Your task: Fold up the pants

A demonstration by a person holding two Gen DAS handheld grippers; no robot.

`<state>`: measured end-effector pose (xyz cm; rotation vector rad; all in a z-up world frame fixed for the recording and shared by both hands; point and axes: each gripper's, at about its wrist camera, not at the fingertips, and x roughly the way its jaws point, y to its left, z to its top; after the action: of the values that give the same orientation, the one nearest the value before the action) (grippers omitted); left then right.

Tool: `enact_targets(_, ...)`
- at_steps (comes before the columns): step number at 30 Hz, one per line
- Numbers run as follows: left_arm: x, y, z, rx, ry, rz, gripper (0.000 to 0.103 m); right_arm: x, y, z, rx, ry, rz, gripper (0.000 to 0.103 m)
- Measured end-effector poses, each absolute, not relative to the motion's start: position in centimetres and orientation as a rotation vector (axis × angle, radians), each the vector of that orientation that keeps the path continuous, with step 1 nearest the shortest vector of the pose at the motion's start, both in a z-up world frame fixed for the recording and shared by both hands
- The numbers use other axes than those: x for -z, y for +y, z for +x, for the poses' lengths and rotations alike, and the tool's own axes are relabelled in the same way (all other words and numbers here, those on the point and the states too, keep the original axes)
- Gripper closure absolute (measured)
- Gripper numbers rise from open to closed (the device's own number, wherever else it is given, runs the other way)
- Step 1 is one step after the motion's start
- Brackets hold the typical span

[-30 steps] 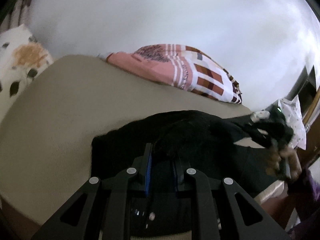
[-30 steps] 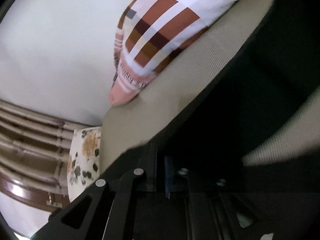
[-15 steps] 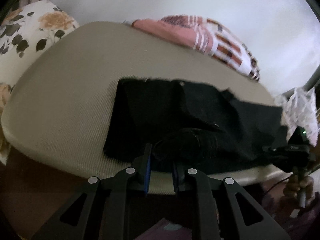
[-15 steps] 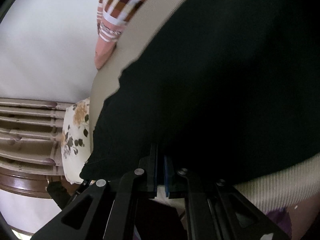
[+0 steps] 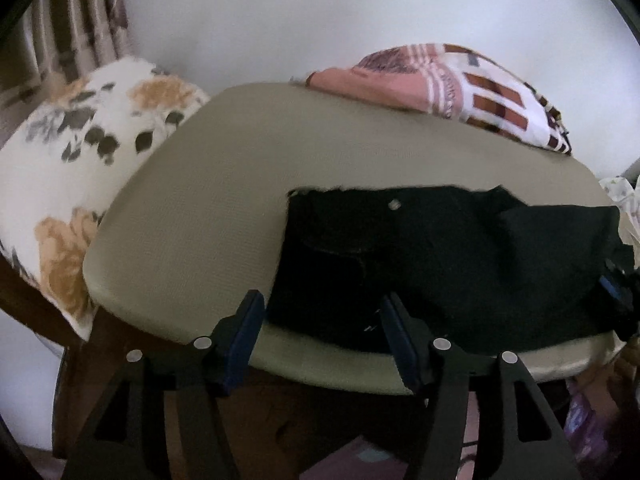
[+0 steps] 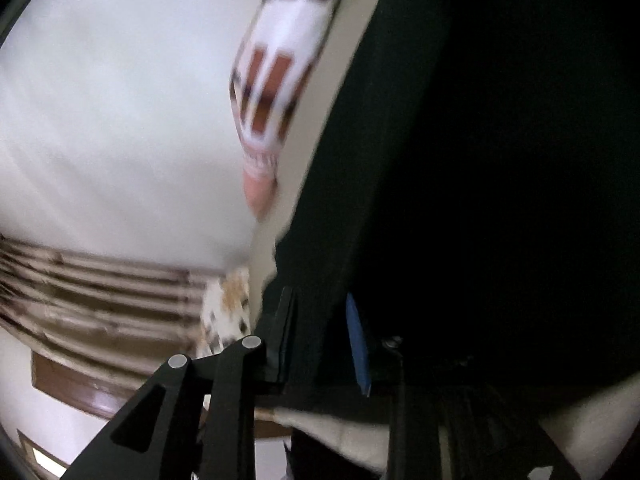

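On the beige cushioned surface (image 5: pixel 224 200), the black pants (image 5: pixel 440 264) lie folded flat toward your near right, their long edge running along the front rim. A small pale button (image 5: pixel 394 205) shows near the upper edge of the cloth. Your left gripper (image 5: pixel 326 344) sits at the front rim of the cushion, its fingers (image 5: pixel 244 332) apart; the jaws have just been opening. The near corner of the pants lies in the gap between them, and the blue pads do not press on it.

Your right gripper (image 6: pixel 320 340) is close in over the pants (image 6: pixel 500 160), which fill most of its view as a dark mass. Its fingers (image 6: pixel 358 344) stand a little apart and have just been opening; black cloth lies between them, but the picture is blurred and too dark to tell whether the pads touch it. From the left wrist view, that gripper (image 5: pixel 618 292) shows only as a dark shape with a blue pad at the right end of the pants.

Behind the cushion, a checked pink, white and brown pillow (image 5: pixel 460 84) leans by the white wall (image 5: pixel 320 16). A floral cushion (image 5: pixel 80 152) sits to the left, just beside the beige one, with a striped curtain (image 5: pixel 72 28) beyond.
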<state>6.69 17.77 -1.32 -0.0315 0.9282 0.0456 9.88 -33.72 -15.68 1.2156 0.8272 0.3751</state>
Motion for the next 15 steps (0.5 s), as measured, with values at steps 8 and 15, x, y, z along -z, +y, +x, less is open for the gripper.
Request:
enact_targets(8, 2.3, 13.0, 9.1, 0.046, 0.926, -0.011, 0.023, 15.8, -40.4, 12.6, -0.374, 0.593, 1.322, 0.077)
enact_targets(15, 4.9, 11.6, 10.0, 0.041, 0.972, 0.085, 0.023, 14.8, -46.2, 15.8, -0.191, 0.556, 1.289, 0.063)
